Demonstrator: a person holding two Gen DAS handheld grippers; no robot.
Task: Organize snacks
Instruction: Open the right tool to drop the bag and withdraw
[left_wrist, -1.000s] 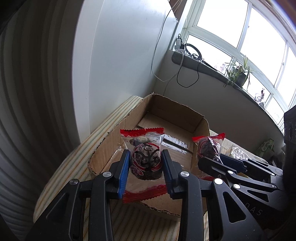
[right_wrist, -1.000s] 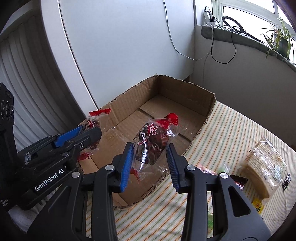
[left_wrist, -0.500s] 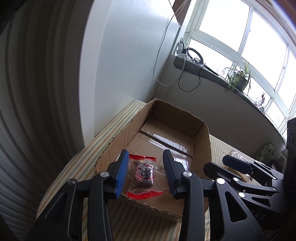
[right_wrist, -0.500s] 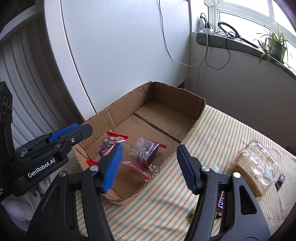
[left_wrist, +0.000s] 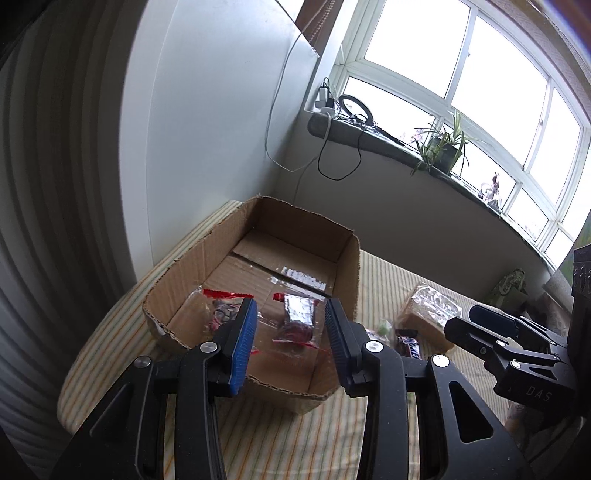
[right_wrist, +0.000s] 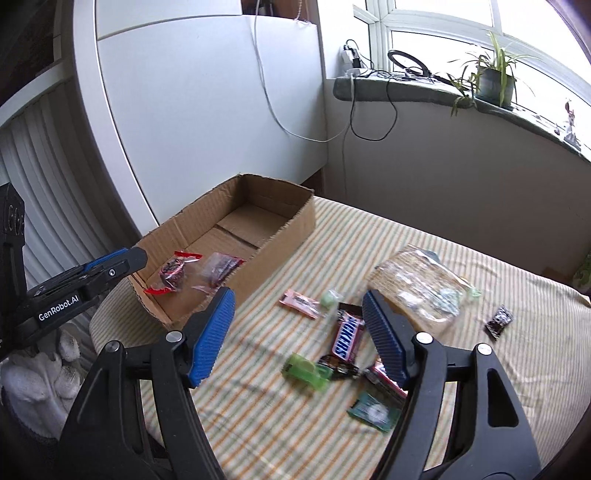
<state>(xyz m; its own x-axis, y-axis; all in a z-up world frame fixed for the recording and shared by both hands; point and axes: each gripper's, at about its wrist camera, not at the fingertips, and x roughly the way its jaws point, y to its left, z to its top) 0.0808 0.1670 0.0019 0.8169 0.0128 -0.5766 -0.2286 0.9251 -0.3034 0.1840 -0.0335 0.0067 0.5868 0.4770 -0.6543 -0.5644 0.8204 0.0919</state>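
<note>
An open cardboard box (left_wrist: 347, 266) (right_wrist: 291, 225) stands on the striped cloth. Two clear red-edged snack packets lie in its near end: one (left_wrist: 221, 314) (right_wrist: 173, 273) on the left, one (left_wrist: 297, 323) (right_wrist: 219, 267) beside it. My left gripper (left_wrist: 290, 341) is open and empty above the box's near end. My right gripper (right_wrist: 299, 332) is wide open and empty, above loose snacks on the cloth: a Snickers bar (right_wrist: 347, 334) (left_wrist: 408, 341), a pink packet (right_wrist: 299, 302), a green packet (right_wrist: 306, 371) and a large clear bag of biscuits (right_wrist: 417, 291) (left_wrist: 428, 312).
A dark green packet (right_wrist: 373, 406) and a small black packet (right_wrist: 498, 321) also lie on the cloth. A white wall panel (right_wrist: 207, 122) stands behind the box. A windowsill with cables and a potted plant (right_wrist: 491, 77) runs along the back.
Both grippers opened and let their red-edged packets drop into the box. Both then pulled back; the right one swung right, over the loose snacks.
</note>
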